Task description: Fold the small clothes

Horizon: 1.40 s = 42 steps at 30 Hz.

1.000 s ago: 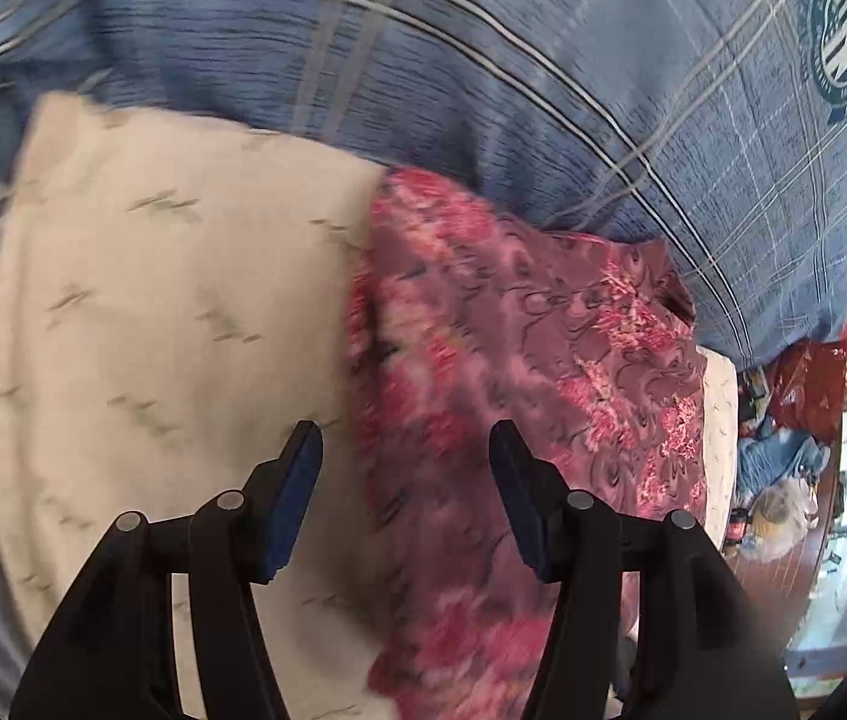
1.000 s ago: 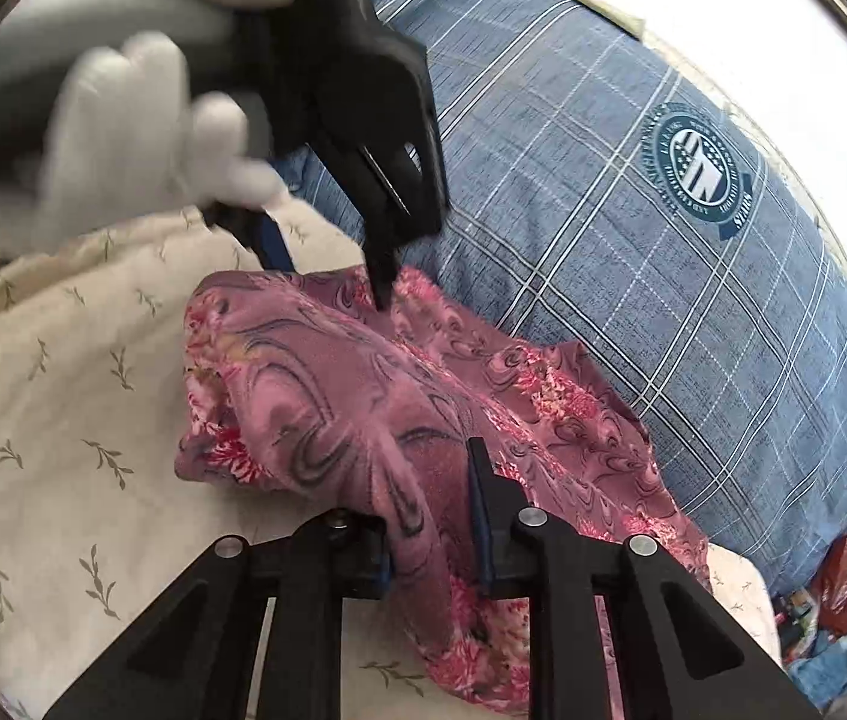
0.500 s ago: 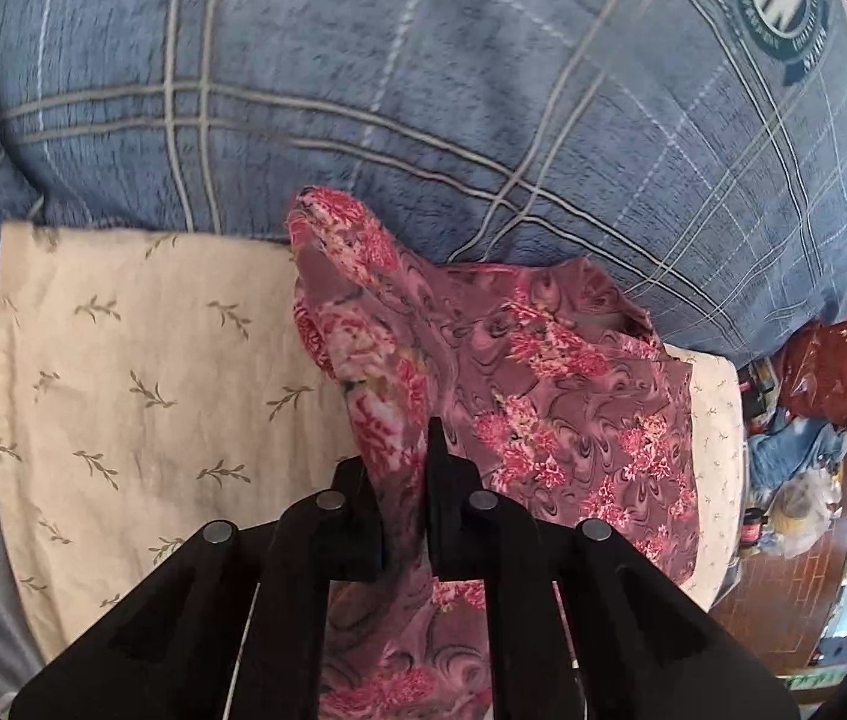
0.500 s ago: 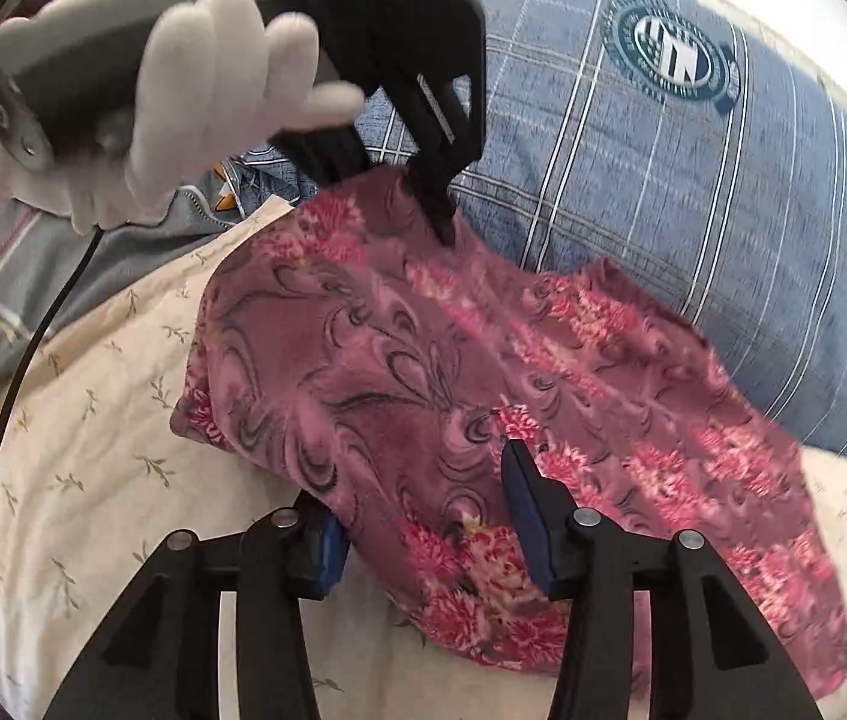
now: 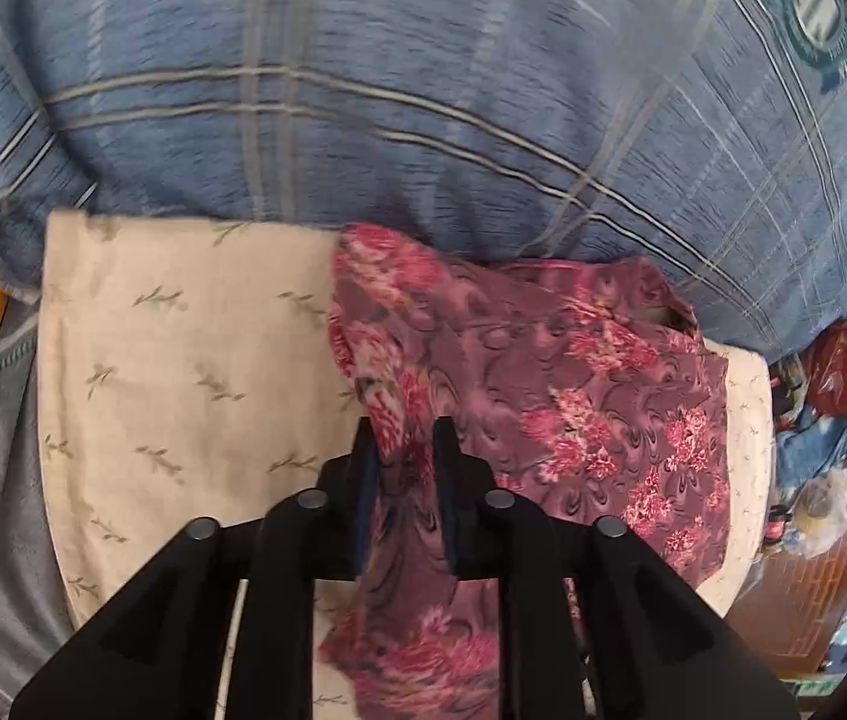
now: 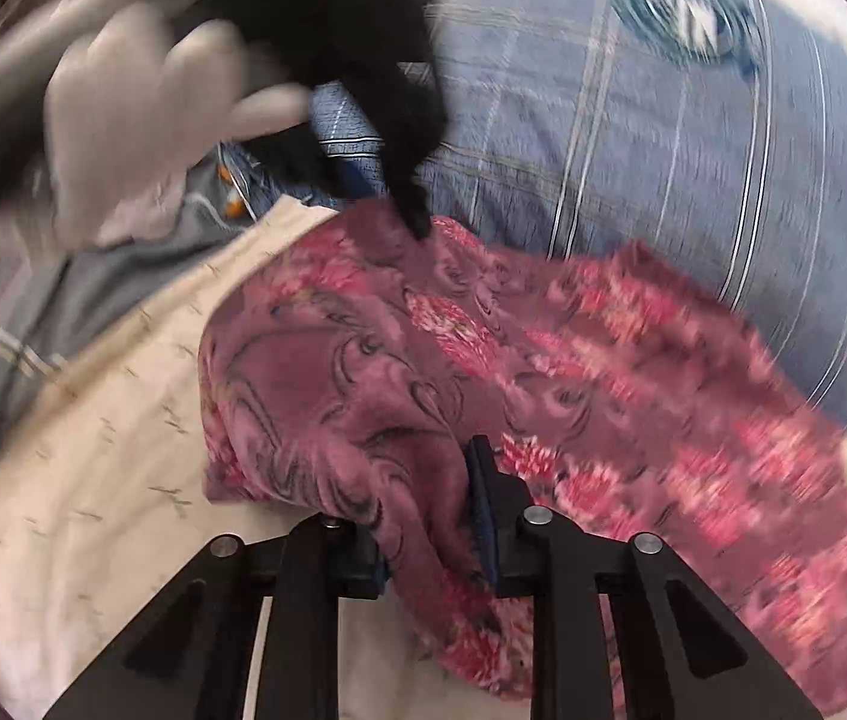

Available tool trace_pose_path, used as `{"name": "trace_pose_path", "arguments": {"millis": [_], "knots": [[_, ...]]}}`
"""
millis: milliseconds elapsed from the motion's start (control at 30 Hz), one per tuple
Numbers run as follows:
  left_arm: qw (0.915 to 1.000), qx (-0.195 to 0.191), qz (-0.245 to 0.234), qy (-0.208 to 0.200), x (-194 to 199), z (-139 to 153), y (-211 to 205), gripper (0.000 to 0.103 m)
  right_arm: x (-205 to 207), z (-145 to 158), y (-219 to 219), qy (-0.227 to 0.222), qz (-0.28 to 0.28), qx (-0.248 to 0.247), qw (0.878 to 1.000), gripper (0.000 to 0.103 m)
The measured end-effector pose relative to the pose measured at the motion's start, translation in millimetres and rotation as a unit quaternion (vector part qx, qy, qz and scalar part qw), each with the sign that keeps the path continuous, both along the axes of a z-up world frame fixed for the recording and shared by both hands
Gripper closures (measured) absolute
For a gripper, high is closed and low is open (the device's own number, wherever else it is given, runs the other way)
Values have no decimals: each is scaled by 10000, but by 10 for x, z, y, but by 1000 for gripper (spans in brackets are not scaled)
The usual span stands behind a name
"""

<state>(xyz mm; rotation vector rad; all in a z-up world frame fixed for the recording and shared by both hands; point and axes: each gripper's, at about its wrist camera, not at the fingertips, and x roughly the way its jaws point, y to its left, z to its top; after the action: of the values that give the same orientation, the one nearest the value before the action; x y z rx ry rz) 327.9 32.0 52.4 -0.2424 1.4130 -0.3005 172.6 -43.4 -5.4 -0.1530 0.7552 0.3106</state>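
Item: maroon floral-print small garment (image 5: 549,396), lying on a cream sprig-patterned cloth (image 5: 183,372), its far edge against a blue plaid pillow (image 5: 423,90).

Left gripper (image 5: 402,438): jaws just eased slightly apart, a bunched fold of the garment's left edge between them, pads pressing it.

Right gripper (image 6: 429,480): jaws just closing, clamped on a near fold.

Right wrist view alone shows a white-gloved hand (image 6: 123,120), blurred, far left. Left wrist view alone shows cluttered shelving (image 5: 831,420), far right.
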Motion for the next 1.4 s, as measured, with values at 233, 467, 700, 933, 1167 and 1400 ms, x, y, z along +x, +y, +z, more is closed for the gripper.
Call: {"name": "trace_pose_path", "arguments": {"millis": [233,467,700,933,1167,1400], "knots": [[9950,-864,-216,-453,-806,55,476,56,-154,98,-355,354,72,786,9963,77],[9841,-1748,-145,-269,-1500,-325,510,48,-306,22,-455,393,-133,432,9982,67],[9850,-1643,-201,-489,-1560,-316,262,100,-444,25,-509,435,-308,293,9982,67],[9909,-949,-222,-925,-1536,164,616,100,-488,125,-589,340,-423,287,9981,67],[9929,-825,-569,-646,-1534,92,688,99,-475,116,-370,312,-184,123,9993,56],[9882,-1227,-160,-907,-1263,301,913,61,-557,8,455,-388,818,-1382,9863,30]]}}
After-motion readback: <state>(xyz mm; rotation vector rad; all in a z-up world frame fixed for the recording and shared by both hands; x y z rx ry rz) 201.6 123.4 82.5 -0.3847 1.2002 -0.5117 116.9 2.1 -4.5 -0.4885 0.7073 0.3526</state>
